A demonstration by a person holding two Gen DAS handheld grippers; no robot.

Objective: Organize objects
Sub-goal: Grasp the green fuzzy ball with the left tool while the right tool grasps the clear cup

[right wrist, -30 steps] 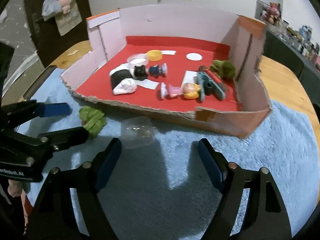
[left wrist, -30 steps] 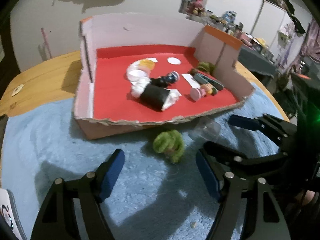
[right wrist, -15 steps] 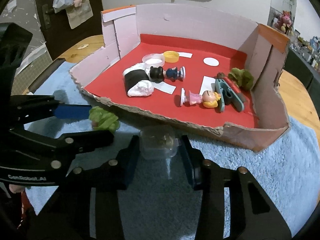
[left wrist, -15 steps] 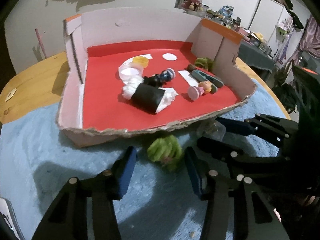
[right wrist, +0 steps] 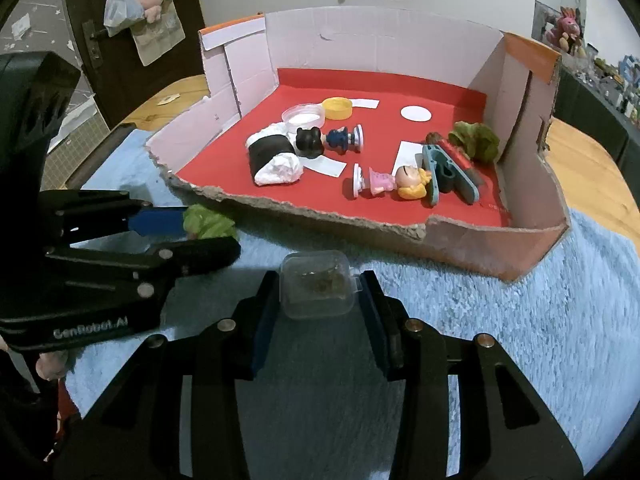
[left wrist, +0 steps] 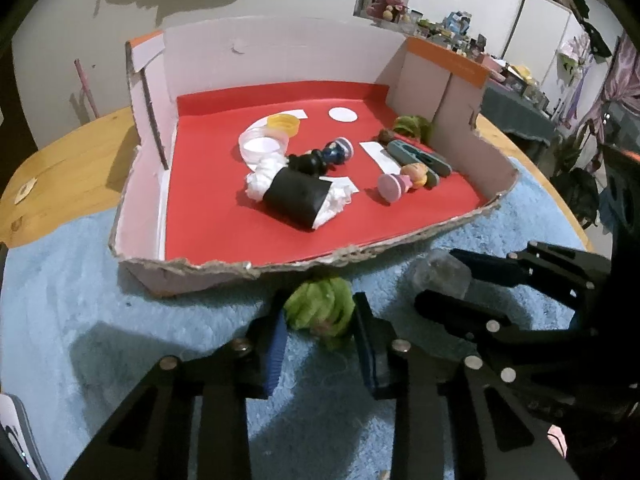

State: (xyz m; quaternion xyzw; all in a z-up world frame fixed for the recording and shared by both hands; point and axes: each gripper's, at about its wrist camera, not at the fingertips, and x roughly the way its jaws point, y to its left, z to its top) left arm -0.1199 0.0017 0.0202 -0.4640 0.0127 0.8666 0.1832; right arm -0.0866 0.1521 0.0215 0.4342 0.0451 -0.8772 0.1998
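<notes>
Left wrist view, surface: I see the blue towel (left wrist: 120,320) covering the wooden surface (left wrist: 72,156), with everything on it.
Box: the cardboard box (left wrist: 280,52) sits mid-towel, its torn front edge facing me.
Box contents: a black-wrapped roll (left wrist: 298,198), two toy figures (right wrist: 384,182), a blue clip (right wrist: 444,172), a clear dish (right wrist: 302,116), a yellow cap (right wrist: 338,107) and a green leafy piece (right wrist: 476,140) lie on its red floor.
Progress: I judge sorting mostly done; two items remain outside, just before the front edge.
Right gripper (right wrist: 318,312): pinching the small clear container (right wrist: 318,288), brownish bits inside.
Left gripper (left wrist: 320,336): its fingers pressed against the green lettuce toy (left wrist: 320,308), resting on the towel.
</notes>
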